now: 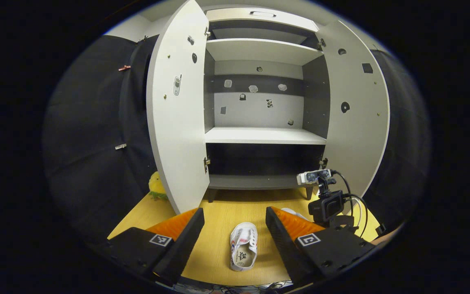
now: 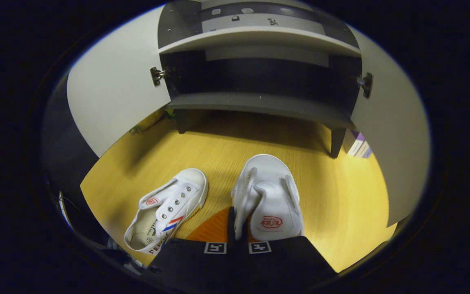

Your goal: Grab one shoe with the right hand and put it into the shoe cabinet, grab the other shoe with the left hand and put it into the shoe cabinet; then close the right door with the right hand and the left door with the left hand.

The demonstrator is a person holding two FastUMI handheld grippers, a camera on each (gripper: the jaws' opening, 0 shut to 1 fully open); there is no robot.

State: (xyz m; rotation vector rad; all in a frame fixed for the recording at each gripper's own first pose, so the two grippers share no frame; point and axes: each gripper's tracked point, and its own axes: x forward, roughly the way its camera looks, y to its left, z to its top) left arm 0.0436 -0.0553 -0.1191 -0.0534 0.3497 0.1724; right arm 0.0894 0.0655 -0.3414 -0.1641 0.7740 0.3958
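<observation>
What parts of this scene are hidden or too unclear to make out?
- The heel of the gripped shoe, in the right gripper view: covered by the right gripper, shut on it.
- That same shoe in the left gripper view: mostly behind the left gripper's finger.
- The small stickers on the cabinet's back wall: too small to tell.
- The yellow thing behind the left door: mostly hidden.

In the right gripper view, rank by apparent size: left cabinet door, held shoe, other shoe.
1. Left cabinet door.
2. Held shoe, likely enlarged by nearness to the camera.
3. Other shoe.
</observation>
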